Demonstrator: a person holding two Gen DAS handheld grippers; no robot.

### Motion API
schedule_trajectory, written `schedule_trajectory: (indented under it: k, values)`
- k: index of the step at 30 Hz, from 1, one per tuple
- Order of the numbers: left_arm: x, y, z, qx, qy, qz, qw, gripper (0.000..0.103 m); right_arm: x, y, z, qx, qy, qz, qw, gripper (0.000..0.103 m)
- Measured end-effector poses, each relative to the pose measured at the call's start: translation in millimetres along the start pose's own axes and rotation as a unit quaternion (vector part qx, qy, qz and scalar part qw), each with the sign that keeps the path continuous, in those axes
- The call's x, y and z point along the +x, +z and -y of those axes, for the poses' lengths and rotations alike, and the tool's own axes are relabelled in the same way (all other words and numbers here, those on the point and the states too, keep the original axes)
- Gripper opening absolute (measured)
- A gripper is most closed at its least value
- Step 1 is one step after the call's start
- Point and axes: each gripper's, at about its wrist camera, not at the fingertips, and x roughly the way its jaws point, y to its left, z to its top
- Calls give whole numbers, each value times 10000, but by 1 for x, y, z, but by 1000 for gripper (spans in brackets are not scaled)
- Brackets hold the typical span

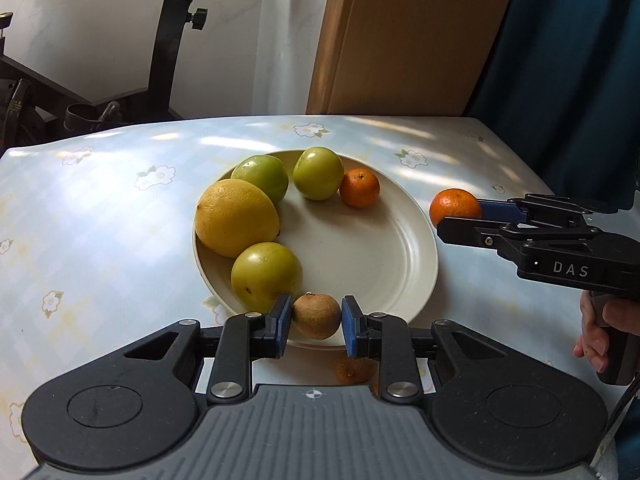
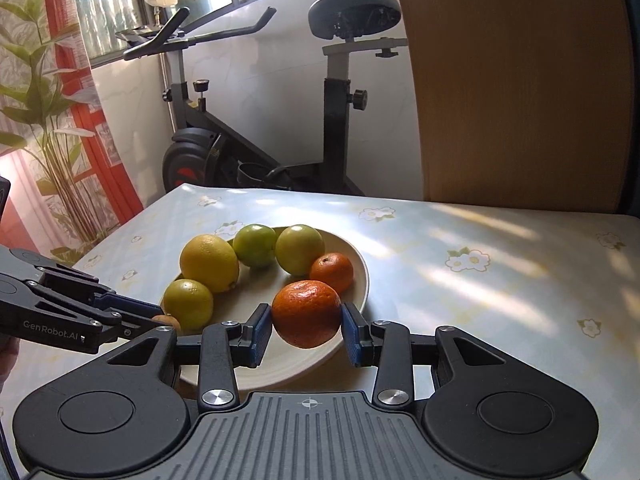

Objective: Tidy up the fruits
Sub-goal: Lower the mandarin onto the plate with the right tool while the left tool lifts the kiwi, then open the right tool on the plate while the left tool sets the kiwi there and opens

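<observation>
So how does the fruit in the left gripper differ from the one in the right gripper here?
The left gripper holds a brown fruit with dull, rough-looking skin; the right gripper holds a tangerine, bright orange and glossier. The brown fruit looks smaller than the tangerine. It sits at the plate's near rim, the tangerine at its right edge. Both are roundish and pinched between blue-padded fingers.

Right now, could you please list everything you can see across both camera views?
plate: one, cream, mid-table
lemon: one, yellow, on plate
green fruits: three, on plate
small mandarin: one, orange, on plate
large mandarin: one, orange, in right gripper
brown fruit: one, in left gripper
tablecloth: one, pale blue, floral
exercise bike: one, black, behind table
plant: one, green, by window
left gripper: shut on brown fruit
right gripper: shut on large mandarin
hand: one, holding right gripper
</observation>
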Motion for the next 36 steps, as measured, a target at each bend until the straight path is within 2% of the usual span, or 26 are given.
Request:
schedule_trajectory:
  k: [4, 10, 20, 23, 28, 36]
  values:
    - [6, 2, -2, 10, -12, -68, 10000, 29, 19, 1, 0, -28, 105, -132, 9999, 35]
    - [10, 3, 7, 393, 208, -187, 9988, 29, 35, -4, -5, -136, 163, -300, 9993, 35]
    - [8, 1, 3, 393, 460, -180, 9980, 29, 47, -2, -11, -297, 200, -472, 9982, 35]
    - [7, -1, -1, 285, 387, -127, 9988, 29, 65, 7, -16, -227, 241, -665, 9972, 35]
    - [6, -2, -2, 206, 369, -85, 9991, 29, 91, 23, -31, -215, 326, -729, 9966, 35]
    - [5, -5, -6, 132, 274, 3, 9995, 30, 103, 29, -39, -196, 242, -748, 9967, 38]
